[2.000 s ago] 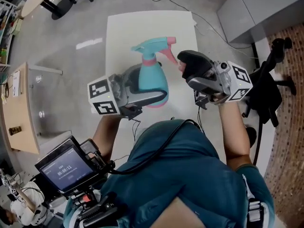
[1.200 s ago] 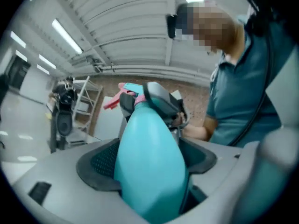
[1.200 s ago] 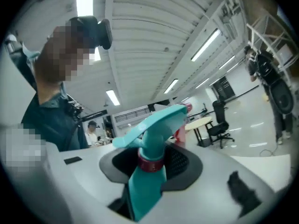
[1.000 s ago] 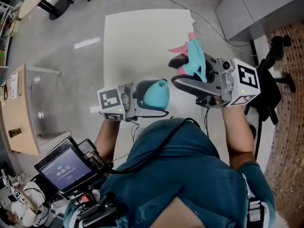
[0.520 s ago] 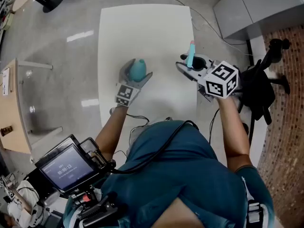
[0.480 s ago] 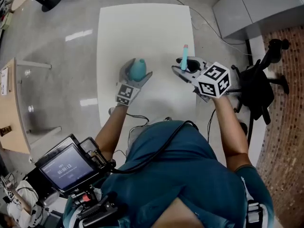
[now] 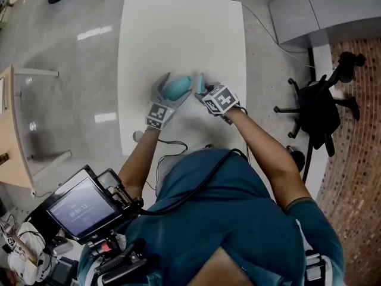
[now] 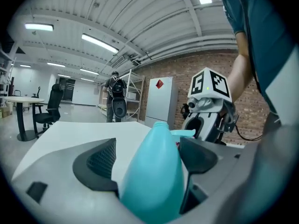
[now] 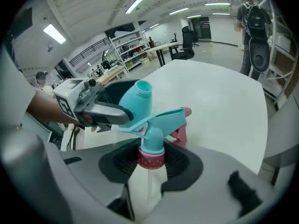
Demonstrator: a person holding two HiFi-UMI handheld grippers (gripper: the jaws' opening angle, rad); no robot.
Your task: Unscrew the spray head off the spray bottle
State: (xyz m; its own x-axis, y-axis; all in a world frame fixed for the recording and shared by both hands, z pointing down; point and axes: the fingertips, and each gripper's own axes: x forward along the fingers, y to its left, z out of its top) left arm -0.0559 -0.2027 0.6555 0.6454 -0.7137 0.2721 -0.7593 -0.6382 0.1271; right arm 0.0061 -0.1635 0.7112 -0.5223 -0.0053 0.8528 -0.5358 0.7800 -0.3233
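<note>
Squeezing bottle (image 8: pixel 154 171) in left gripper (image 7: pixel 177 86), spray head (image 9: pixel 156 125) in right gripper (image 7: pixel 200 90), inside table (image 7: pixel 178 34) edges, big room ahead.

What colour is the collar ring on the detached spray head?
The collar is pink with pale dots; the right gripper view shows it best.

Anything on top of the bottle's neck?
Nothing: the bottle has a bare, open neck. The spray head sits apart, clamped in the right gripper. Jaws of the left gripper cover the bottle's lower body.
</note>
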